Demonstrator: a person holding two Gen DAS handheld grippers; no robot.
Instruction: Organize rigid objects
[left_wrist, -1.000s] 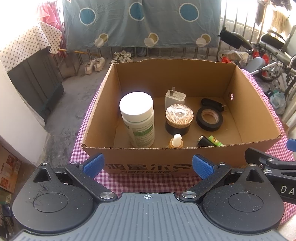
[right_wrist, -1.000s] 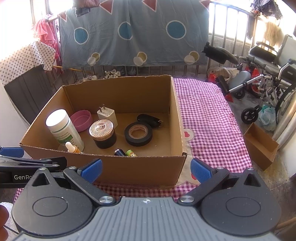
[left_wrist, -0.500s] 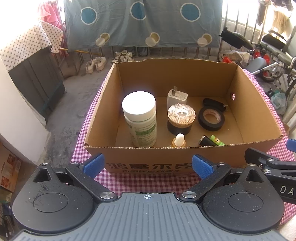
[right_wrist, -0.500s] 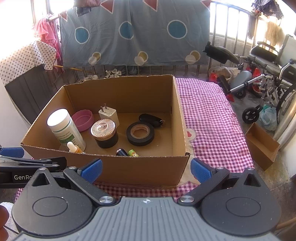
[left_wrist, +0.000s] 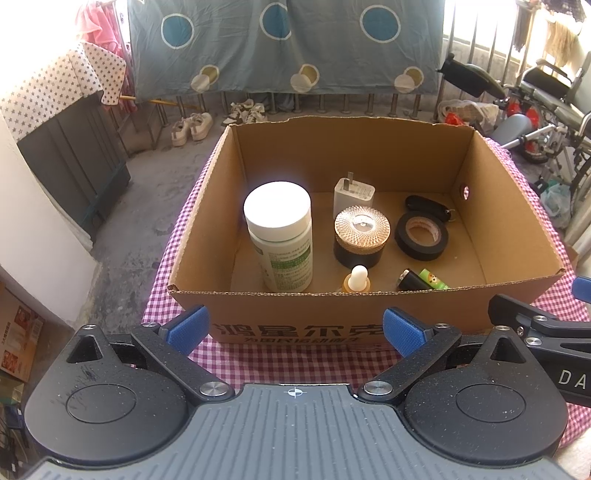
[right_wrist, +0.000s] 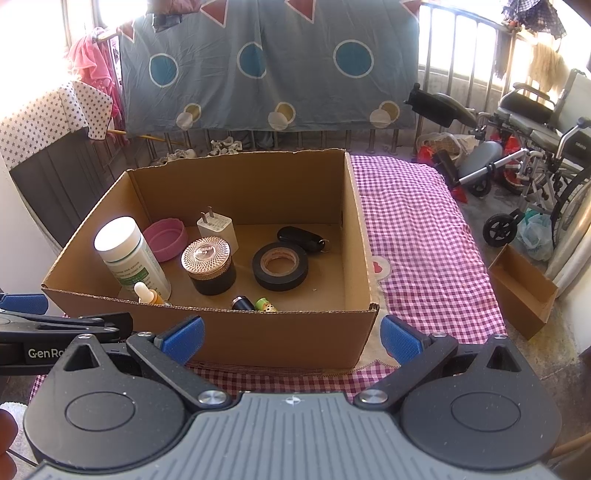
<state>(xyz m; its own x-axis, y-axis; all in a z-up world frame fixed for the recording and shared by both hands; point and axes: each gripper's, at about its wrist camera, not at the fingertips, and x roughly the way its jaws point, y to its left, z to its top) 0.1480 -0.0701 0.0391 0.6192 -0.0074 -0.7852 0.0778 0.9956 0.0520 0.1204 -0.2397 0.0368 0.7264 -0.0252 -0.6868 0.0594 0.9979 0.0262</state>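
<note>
both tongs, left (left_wrist: 293, 328) and right (right_wrist: 291, 338), released; pink lid (right_wrist: 165, 240) only in right view

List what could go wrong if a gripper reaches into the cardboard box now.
1. The tall white-capped bottle stands upright near the front wall, with the small dropper bottle close beside it; a gripper brushing past could tip either.
2. The jar with the patterned lid, the white charger and the black tape roll sit close together, so wide-open jaws may shove neighbours.
3. The small items against the front wall are partly hidden, so a blind grab may miss.
</note>
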